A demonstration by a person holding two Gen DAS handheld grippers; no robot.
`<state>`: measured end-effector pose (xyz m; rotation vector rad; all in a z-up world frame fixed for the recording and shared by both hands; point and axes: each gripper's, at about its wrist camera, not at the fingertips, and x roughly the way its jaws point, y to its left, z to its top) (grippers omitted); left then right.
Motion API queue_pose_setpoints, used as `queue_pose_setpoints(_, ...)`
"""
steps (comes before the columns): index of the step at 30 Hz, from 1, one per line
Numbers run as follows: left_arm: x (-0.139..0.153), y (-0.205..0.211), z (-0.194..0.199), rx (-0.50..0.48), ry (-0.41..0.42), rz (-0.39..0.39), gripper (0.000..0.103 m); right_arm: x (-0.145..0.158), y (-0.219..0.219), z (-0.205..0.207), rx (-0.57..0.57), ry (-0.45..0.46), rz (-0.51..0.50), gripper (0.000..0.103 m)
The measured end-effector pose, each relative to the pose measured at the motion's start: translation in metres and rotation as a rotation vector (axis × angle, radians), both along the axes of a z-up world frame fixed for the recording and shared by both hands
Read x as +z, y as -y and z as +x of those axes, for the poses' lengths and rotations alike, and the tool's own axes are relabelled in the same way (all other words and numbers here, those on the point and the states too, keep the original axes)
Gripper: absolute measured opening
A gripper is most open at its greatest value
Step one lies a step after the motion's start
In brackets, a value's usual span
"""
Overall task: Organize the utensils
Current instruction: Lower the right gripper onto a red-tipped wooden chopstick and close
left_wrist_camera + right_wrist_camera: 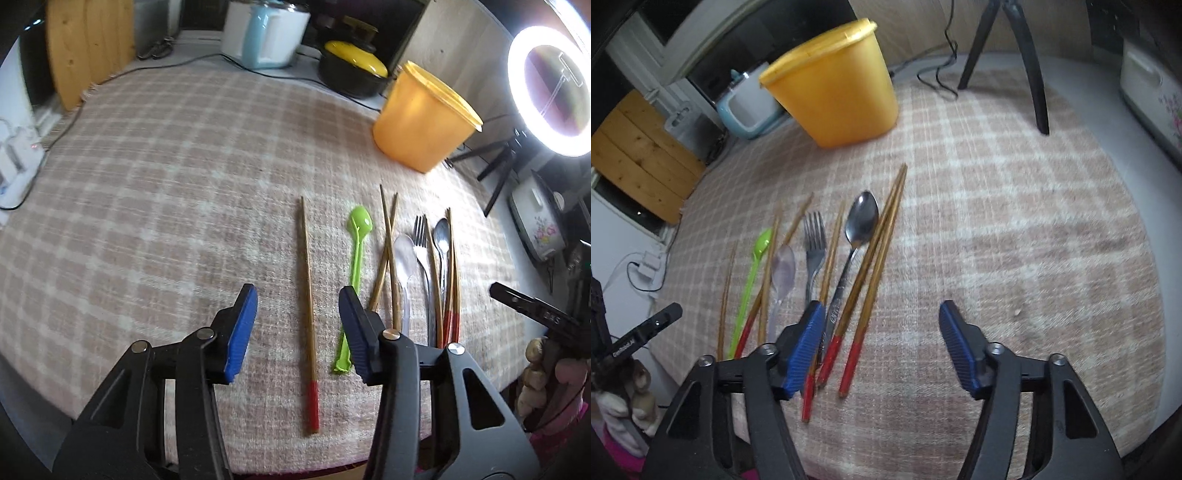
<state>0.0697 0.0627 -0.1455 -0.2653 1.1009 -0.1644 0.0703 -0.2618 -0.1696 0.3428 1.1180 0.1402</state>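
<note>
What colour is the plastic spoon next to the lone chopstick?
Bright lime green. The plastic spoon shows best in the left wrist view, beside the lone chopstick.

Glaring ring light (550, 88), fisheye-warped, dim edges

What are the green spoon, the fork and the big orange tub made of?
Green spoon: looks like plastic, with a bright glossy colour and a thin moulded handle. Fork: probably metal, grey with a dull shine. Orange tub: seems to be plastic, smooth and a little see-through where the light glows on it.
</note>
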Motion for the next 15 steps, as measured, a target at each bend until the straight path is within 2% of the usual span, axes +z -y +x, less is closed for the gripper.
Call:
queue_pose_setpoints(2,-0.005,0.001,0.005,-0.03,-0.014,-0.016,0.042,-0.006,-0.004,0.002,-0.012,-0.027,-0.002,0.053)
queue_pose_setpoints(4,-0.01,0.004,0.008,-0.065,-0.024,-0.026,0.039,-0.011,-0.007,0.004,-0.026,-0.049,-0.016,0.042)
queue_pose_setpoints(6,-0.015,0.007,0.011,-0.089,-0.029,-0.031,0.031,-0.016,-0.01,0.008,-0.04,-0.074,-0.035,0.037)
queue_pose_setpoints(10,-0.026,0.009,0.018,-0.109,-0.048,-0.035,0.03,-0.022,-0.012,0.014,-0.052,-0.1,-0.028,0.026)
queue_pose_setpoints(13,-0.032,0.007,0.021,-0.104,-0.056,-0.04,0.029,-0.023,-0.012,0.021,-0.052,-0.105,-0.013,0.024)
queue_pose_setpoints(15,-0.035,0.006,0.024,-0.097,-0.061,-0.04,0.024,-0.024,-0.013,0.026,-0.047,-0.107,-0.014,0.02)
